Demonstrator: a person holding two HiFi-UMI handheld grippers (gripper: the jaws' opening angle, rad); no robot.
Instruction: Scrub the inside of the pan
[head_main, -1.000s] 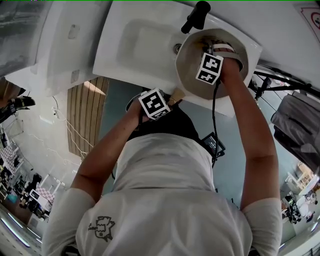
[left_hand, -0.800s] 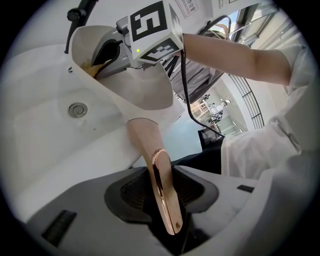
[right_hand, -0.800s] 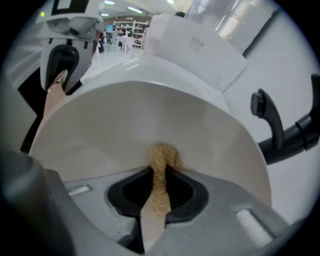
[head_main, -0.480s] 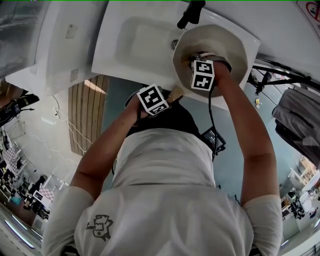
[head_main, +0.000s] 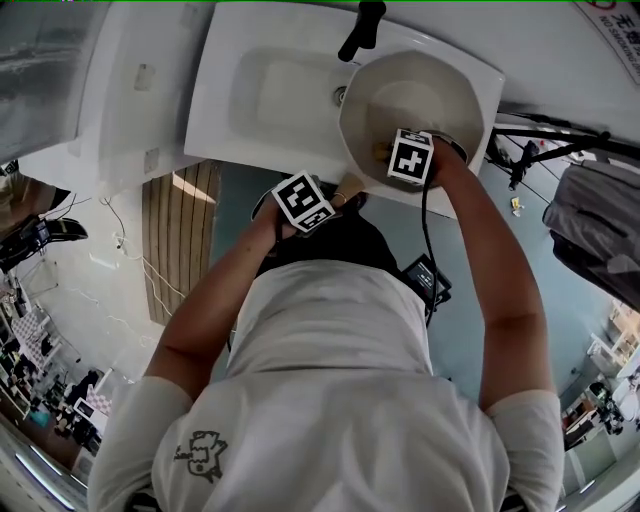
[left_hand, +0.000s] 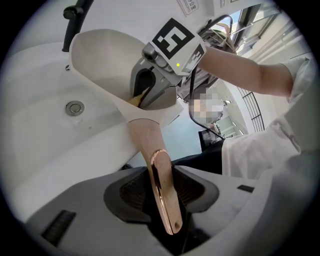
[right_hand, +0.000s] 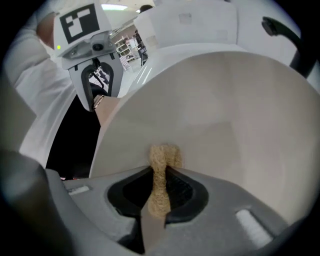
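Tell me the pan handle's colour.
Cream pan's handle: pale tan with a rose-gold metal strip; clearest in left gripper view.

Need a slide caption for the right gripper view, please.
Right gripper pinches a tan fibrous scrub pad inside a cream round pan, steadied by the left gripper.

Lower half of scrub pad buried in right claw; head view: pan handle mostly behind left claw.
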